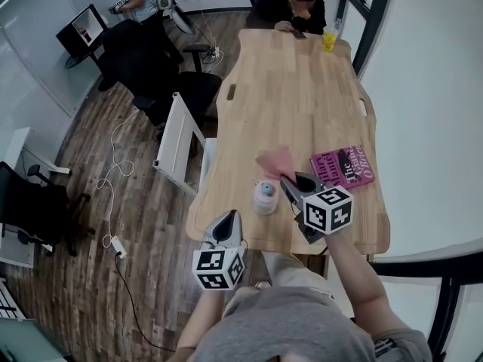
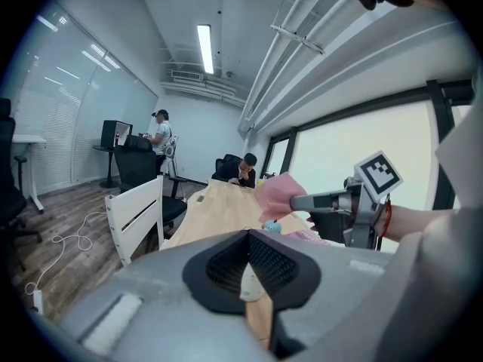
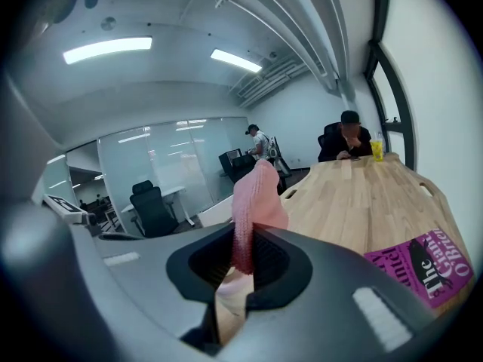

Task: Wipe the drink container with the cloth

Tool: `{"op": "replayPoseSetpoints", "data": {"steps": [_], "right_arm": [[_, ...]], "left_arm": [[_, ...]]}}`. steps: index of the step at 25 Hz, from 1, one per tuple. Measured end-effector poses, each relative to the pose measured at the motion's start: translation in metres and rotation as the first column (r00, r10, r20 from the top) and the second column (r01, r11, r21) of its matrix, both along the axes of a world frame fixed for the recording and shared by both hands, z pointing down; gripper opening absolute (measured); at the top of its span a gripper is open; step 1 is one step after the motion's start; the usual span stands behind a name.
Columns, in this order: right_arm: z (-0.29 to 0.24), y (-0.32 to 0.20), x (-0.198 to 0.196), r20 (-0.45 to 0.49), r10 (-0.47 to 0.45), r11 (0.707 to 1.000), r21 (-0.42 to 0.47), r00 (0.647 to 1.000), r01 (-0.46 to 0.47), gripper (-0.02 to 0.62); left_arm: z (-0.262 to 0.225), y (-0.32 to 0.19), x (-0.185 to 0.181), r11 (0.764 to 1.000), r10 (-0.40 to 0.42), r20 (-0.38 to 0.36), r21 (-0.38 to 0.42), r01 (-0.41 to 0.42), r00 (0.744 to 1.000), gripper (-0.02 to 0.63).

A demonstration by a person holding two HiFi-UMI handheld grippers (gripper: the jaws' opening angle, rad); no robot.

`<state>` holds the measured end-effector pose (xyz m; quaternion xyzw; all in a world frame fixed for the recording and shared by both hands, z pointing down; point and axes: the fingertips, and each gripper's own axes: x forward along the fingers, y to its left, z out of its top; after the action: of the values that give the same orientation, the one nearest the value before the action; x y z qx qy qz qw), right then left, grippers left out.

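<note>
The room is lit brightly and evenly by ceiling light strips [image 2: 204, 49], seen at 11 o'clock in the left gripper view, and by daylight from the window [image 2: 355, 145] at 3 o'clock, which is washed out to pale white. Only soft shadows are cast on the table [image 1: 302, 89]. In both gripper views strong fisheye bending and dark corners are seen, and the foreground at 6 o'clock is left out of focus, while the cloth [image 3: 253, 202] is rendered fairly sharp.
</note>
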<state>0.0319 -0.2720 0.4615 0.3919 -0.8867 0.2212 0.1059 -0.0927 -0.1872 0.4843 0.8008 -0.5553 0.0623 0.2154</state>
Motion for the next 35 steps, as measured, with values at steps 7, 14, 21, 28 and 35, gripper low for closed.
{"op": "replayPoseSetpoints", "data": {"steps": [7, 14, 21, 28, 35], "right_arm": [[0.028, -0.014, -0.006, 0.025, -0.057, 0.993, -0.1, 0.998, 0.059, 0.035], [0.056, -0.016, -0.009, 0.026, -0.089, 0.981, -0.173, 0.996, 0.093, 0.035], [0.073, -0.019, -0.005, 0.05, -0.107, 0.968, -0.221, 0.993, 0.116, 0.035], [0.091, -0.018, -0.003, 0.044, -0.152, 0.951, -0.266, 0.987, 0.159, 0.035], [0.117, -0.017, 0.0, -0.003, -0.18, 0.94, -0.296, 0.984, 0.171, 0.035]], "left_arm": [[0.009, -0.021, 0.004, 1.0, -0.005, -0.003, -0.016, 0.005, 1.0, 0.002], [0.022, -0.03, 0.005, 0.999, -0.008, 0.003, -0.046, 0.008, 1.0, 0.002], [0.032, -0.037, 0.005, 0.998, -0.017, 0.009, -0.068, 0.017, 1.0, 0.002], [0.038, -0.043, 0.01, 0.997, -0.015, 0.009, -0.079, 0.015, 1.0, 0.002], [0.044, -0.045, 0.01, 0.996, -0.016, 0.014, -0.092, 0.018, 1.0, 0.002]]}}
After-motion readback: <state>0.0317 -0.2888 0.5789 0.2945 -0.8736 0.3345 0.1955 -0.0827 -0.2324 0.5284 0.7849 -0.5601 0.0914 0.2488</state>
